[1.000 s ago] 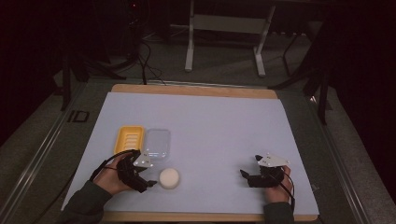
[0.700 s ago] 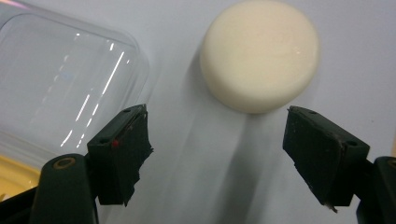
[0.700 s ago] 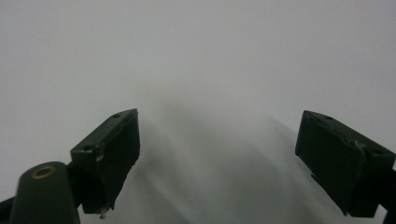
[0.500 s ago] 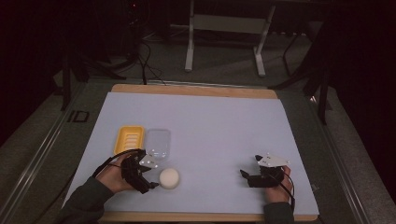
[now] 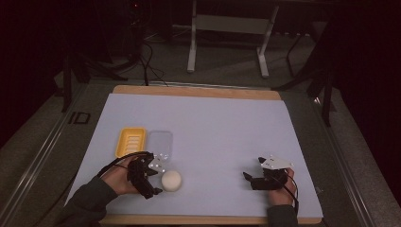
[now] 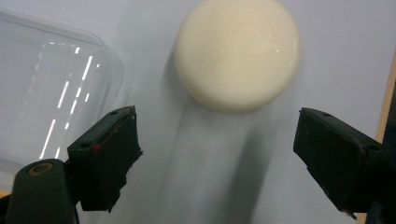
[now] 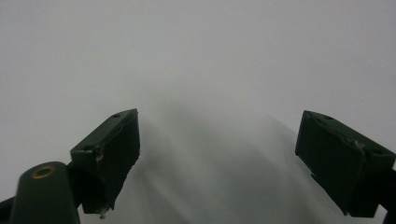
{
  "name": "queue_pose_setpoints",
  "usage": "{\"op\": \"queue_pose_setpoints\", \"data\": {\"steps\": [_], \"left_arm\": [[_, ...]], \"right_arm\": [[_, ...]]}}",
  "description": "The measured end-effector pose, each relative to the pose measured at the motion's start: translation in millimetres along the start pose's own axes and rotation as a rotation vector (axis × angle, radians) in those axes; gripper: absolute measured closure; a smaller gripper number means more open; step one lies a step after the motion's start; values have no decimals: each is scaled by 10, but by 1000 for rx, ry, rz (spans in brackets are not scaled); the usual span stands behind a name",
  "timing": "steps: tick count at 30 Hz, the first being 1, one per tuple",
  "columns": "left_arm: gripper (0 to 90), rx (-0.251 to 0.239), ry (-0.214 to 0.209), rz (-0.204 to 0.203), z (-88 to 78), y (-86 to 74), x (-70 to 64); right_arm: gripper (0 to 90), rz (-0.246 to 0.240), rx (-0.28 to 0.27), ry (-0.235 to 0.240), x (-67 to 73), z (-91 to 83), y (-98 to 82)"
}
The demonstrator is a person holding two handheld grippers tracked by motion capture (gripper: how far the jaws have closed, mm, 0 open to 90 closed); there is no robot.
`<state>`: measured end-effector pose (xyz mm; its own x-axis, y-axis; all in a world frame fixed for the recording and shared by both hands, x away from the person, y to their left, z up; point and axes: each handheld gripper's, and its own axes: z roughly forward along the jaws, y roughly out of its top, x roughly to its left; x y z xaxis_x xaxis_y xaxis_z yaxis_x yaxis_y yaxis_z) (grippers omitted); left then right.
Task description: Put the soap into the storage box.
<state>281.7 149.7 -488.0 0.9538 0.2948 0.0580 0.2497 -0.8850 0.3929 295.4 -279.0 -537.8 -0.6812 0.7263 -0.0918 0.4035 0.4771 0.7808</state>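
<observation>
**Left fingers close in on the round soap**

Pale sheeting covers the worktop (image 5: 213,137), with dark floor and stand legs behind it. Over the last second the left gripper (image 5: 150,182) has slid toward the person's near edge and nearer the cream round soap (image 5: 171,180), which has not moved; it lies on the sheet near the front edge, just right of the gripper. In the left gripper view the soap (image 6: 237,53) sits ahead of the spread fingers (image 6: 105,149), not yet between them, so the grasp looks about to begin rather than made.

Just behind stand a clear lid (image 5: 160,144) and a yellow soap dish (image 5: 131,141), side by side; the lid's corner (image 6: 51,88) is close to the left finger and could be nudged. The right gripper (image 5: 253,179) rests well apart at the right, fingers (image 7: 109,149) spread over bare sheet.
</observation>
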Motion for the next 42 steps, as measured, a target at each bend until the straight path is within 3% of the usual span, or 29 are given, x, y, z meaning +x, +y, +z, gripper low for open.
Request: {"op": "queue_pose_setpoints", "data": {"steps": [12, 42], "left_arm": [[95, 31, -1, 13, 69, 93, -3], [49, 80, -54, 39, 248, 266, -6]], "right_arm": [[138, -4, 0, -1, 4, 1, 0], [138, -8, 3, -2, 7, 3, 1]]}}
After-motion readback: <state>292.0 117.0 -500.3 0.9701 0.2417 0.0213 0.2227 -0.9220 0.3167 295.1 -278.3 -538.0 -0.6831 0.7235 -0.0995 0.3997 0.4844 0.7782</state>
